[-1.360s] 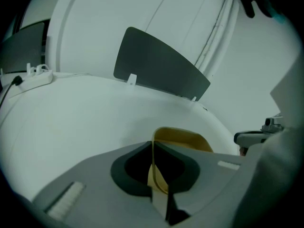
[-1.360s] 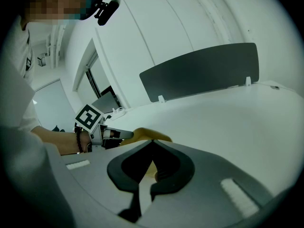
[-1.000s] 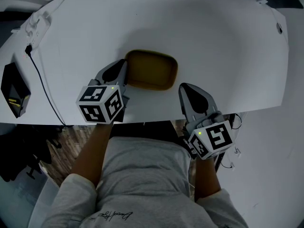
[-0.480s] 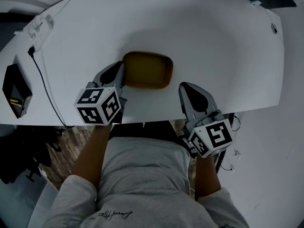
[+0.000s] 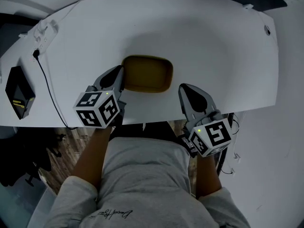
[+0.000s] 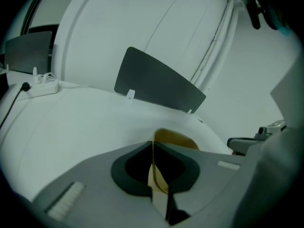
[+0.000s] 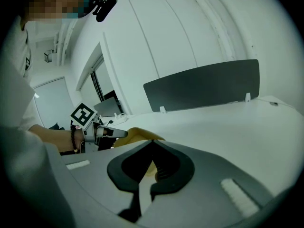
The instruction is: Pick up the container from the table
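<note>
Container [image 5: 147,73]: mustard, shallow, oblong. Left gripper [image 5: 119,78]: clamped on the thin wall of the container's left short end (the wall stands edge-on between its jaws). From that hold the long axis runs left to right, along the tabletop's [image 5: 228,56] near edge, towards the right gripper [image 5: 189,91]. Right gripper: jaws pressed together, nothing between them, near the container's right end but apart from it. Container's place: middle of the near edge; whether it is clear of the surface I cannot tell. Judged a one-ended hold, so the free right end may sag. Black box [image 5: 19,99]: left edge.
</note>
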The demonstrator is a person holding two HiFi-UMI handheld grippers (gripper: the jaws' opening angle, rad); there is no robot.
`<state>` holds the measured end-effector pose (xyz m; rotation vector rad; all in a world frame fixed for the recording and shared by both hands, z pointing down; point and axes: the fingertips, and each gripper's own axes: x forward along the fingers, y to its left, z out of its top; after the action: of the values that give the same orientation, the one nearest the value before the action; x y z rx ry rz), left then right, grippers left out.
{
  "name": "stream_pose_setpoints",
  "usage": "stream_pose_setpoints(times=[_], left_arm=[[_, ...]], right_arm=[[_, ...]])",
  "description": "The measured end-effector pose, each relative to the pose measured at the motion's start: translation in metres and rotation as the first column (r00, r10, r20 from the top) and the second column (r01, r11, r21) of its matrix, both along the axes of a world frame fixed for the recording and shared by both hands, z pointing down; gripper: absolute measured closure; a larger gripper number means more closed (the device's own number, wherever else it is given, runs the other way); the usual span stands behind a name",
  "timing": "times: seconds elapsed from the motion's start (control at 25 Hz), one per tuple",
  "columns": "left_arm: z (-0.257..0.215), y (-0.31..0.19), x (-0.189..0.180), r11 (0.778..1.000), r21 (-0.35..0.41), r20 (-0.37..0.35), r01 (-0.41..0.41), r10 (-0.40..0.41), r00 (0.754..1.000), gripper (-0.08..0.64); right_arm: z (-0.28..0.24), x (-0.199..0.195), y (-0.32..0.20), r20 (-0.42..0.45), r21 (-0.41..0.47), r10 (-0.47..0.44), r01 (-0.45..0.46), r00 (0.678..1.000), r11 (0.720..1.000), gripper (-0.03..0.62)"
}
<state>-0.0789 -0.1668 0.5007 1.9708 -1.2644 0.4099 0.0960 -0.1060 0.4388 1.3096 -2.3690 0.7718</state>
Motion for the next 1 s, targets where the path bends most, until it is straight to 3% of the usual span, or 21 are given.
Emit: stream_pose_setpoints(times=[1.0], left_arm=[[-0.096,0.012,0.0,0.99,0.135,-0.093,-0.036,0.049,0.994,0.546]], right_arm=[[-0.072,0.005,0.011,-0.036,0.133,0.005,0.0,0.999,0.991,0.577]])
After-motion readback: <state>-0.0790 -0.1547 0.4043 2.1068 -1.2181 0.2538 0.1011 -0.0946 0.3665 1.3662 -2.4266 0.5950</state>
